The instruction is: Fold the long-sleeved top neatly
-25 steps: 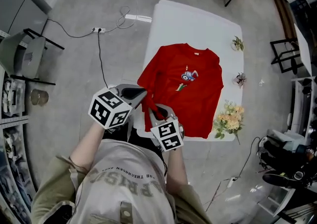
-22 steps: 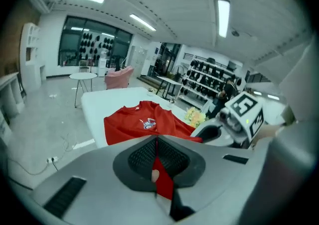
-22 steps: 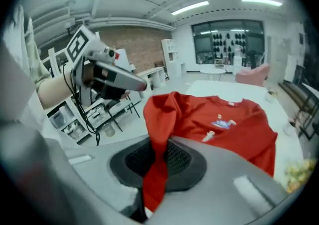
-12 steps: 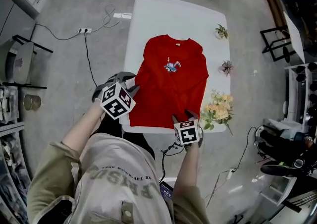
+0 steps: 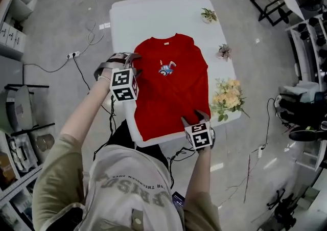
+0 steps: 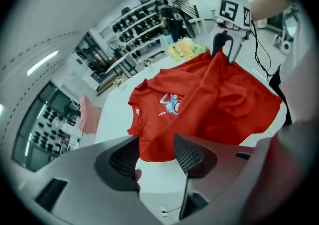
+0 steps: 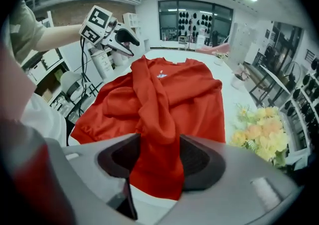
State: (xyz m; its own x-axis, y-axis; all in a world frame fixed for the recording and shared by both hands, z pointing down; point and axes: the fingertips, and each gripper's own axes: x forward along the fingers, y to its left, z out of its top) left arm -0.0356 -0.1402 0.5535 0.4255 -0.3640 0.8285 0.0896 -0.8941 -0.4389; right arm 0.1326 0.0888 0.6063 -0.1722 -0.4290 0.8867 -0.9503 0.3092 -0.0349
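The red long-sleeved top lies face up on the white table, collar at the far end. One sleeve runs as a bunched fold down the body to the near hem. My right gripper is at the near right hem. Its jaws are opening, and the sleeve end hangs loosely between them. My left gripper hovers at the top's left edge near the shoulder. Its jaws are also opening, with only bare table showing between them.
A bunch of yellow flowers lies at the table's right edge. Two small plants stand further back on that side. A cable and power strip lie on the floor to the left. Racks and chairs ring the table.
Both grippers were close together at the near left corner. The right one has gone right along the near hem with the sleeve; the left one has gone to the far left edge. Both have opened.
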